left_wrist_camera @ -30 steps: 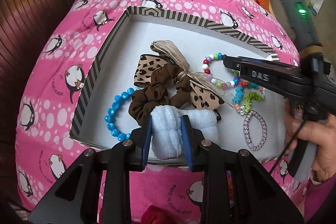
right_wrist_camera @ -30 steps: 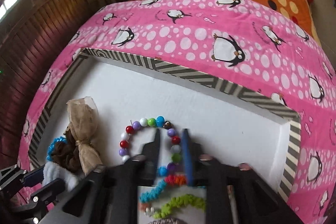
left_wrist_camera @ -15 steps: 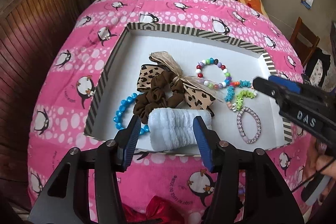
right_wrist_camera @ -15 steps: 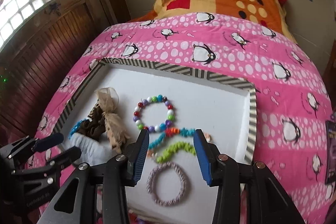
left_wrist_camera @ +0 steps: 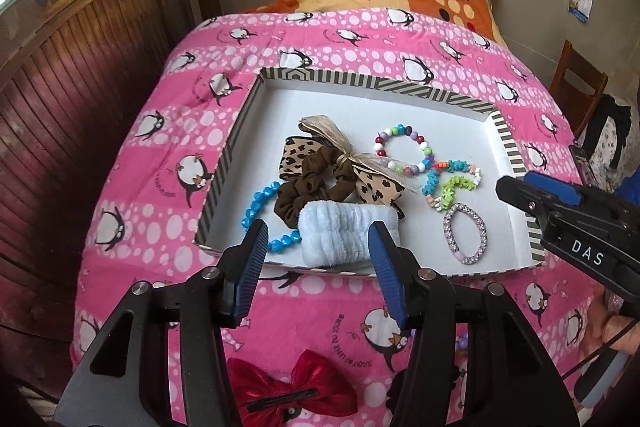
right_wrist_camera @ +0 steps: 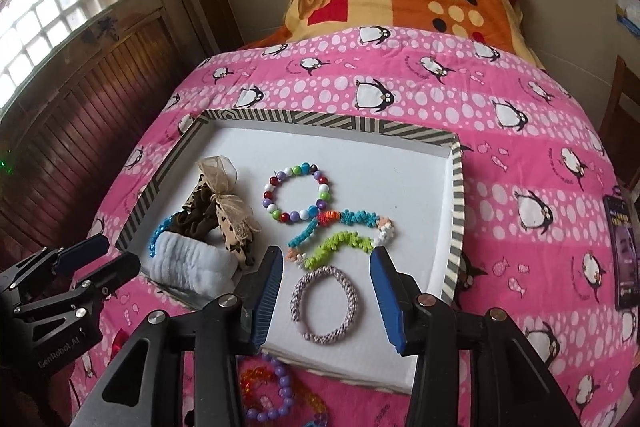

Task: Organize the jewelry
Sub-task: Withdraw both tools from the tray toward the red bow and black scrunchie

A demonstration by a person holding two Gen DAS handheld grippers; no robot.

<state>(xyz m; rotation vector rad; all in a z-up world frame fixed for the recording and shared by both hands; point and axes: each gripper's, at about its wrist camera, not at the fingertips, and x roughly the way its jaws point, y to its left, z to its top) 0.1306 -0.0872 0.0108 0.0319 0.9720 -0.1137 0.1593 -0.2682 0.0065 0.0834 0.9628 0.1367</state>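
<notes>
Where it pinched the white scrunchie (left_wrist_camera: 348,235), both hand-held grippers now gape empty.

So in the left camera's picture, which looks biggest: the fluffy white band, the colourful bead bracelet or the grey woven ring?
1. Fluffy white band, though it lies nearest the camera.
2. and 3. Colourful bead bracelet and grey woven ring: too alike to rank.

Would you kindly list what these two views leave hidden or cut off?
- Red bow, left view: gripper arms cover its sides.
- Purple bead bracelet, right view: the gripper body and bottom edge cut it off.
- Blue bracelet, right view: mostly behind the white scrunchie.
- Dark booklet, right view: print too small to read.
</notes>
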